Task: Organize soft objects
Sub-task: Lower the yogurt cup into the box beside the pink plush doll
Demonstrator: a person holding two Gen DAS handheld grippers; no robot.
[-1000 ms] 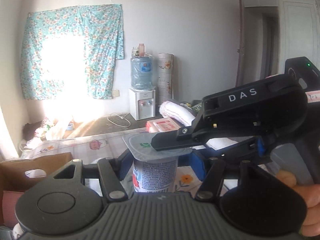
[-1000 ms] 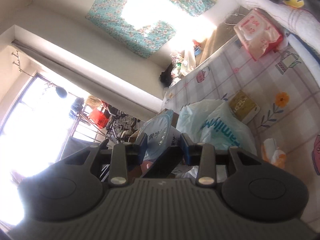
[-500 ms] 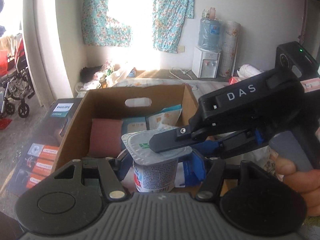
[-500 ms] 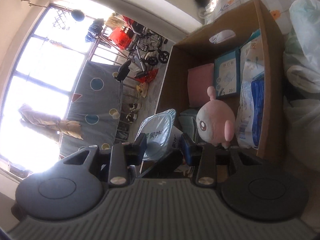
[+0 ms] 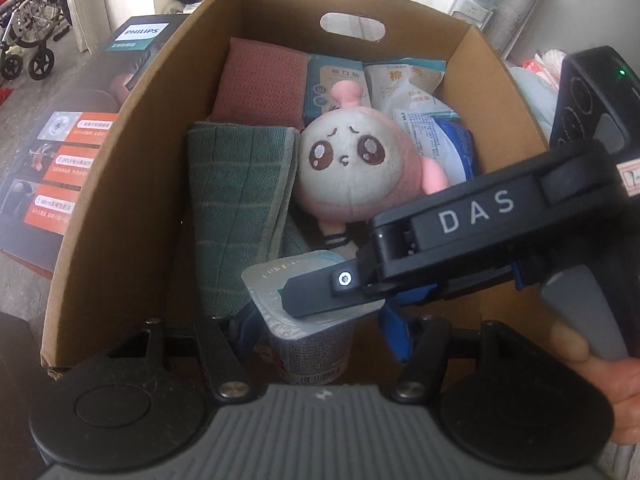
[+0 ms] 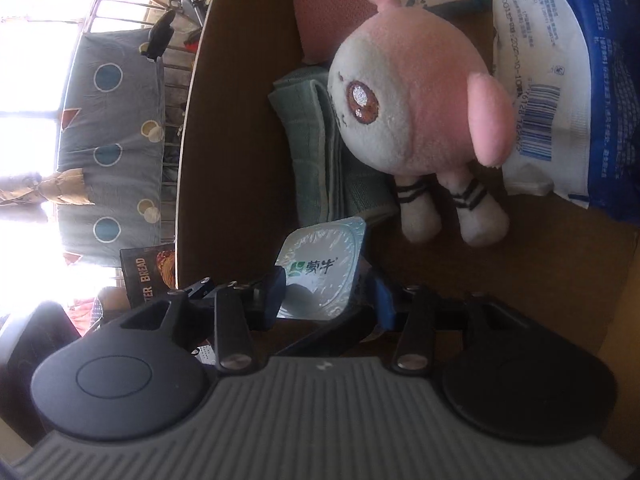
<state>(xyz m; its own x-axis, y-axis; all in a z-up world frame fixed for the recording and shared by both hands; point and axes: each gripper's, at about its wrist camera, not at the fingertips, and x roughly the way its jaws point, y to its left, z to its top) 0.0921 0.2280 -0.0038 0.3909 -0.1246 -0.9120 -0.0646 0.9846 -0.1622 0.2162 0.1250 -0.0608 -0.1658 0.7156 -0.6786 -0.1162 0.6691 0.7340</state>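
A sealed yogurt cup (image 5: 308, 352) with a foil lid (image 6: 320, 268) sits between the blue pads of my left gripper (image 5: 320, 332), which is shut on it just above the near end of an open cardboard box (image 5: 132, 160). My right gripper (image 5: 316, 300) reaches in from the right, one black finger lying across the lid. In the right wrist view its jaws (image 6: 328, 296) flank the lid and are opening, with a gap at the right pad. In the box lie a pink-and-white plush toy (image 5: 352, 168), a folded green towel (image 5: 236, 200) and a red cloth (image 5: 260, 80).
Flat blue-and-white packets (image 5: 440, 136) fill the box's right side. A Philips carton (image 5: 60, 132) lies left of the box, with a wheelchair (image 5: 28, 40) beyond it. A person's hand (image 5: 600, 368) holds the right gripper's handle. A water dispenser (image 5: 468, 0) stands behind.
Both views swung from the room and table down into the cardboard box, carrying the cup along. The right gripper's jaws have spread wider around the lid.
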